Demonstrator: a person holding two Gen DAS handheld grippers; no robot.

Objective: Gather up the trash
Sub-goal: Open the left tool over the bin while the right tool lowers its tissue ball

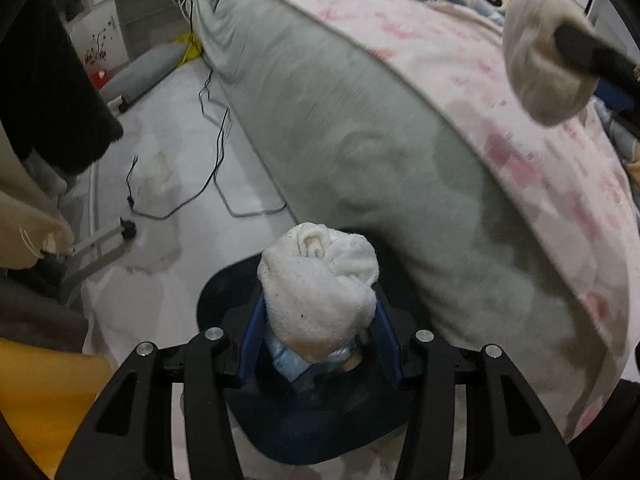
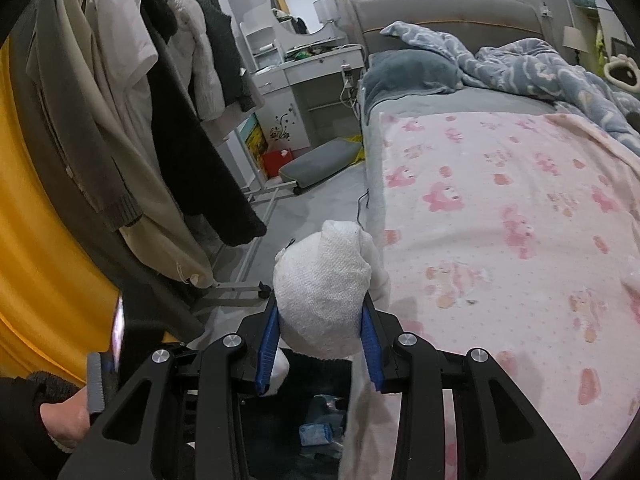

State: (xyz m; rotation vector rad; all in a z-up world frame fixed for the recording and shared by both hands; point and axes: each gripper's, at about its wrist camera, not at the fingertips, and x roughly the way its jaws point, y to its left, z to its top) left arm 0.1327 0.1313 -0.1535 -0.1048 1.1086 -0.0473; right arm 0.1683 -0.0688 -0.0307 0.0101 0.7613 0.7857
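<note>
left gripper (image 1: 318,316): clamped on a white wad (image 1: 320,280), right over the dark bin (image 1: 320,432) beside the bed (image 1: 400,160)
right gripper (image 2: 320,330): closed on a second wad (image 2: 320,288), bin (image 2: 296,420) below
step: I'd centre each wad over the bin mouth before letting go
count: two wads, one bin, some blue wrappers inside

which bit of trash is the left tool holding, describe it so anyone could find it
Start at the bed, then drop to the dark bin at its foot. Over the bin, the left tool grips a white towel wad, unlike the blue wrapper lying inside.
</note>
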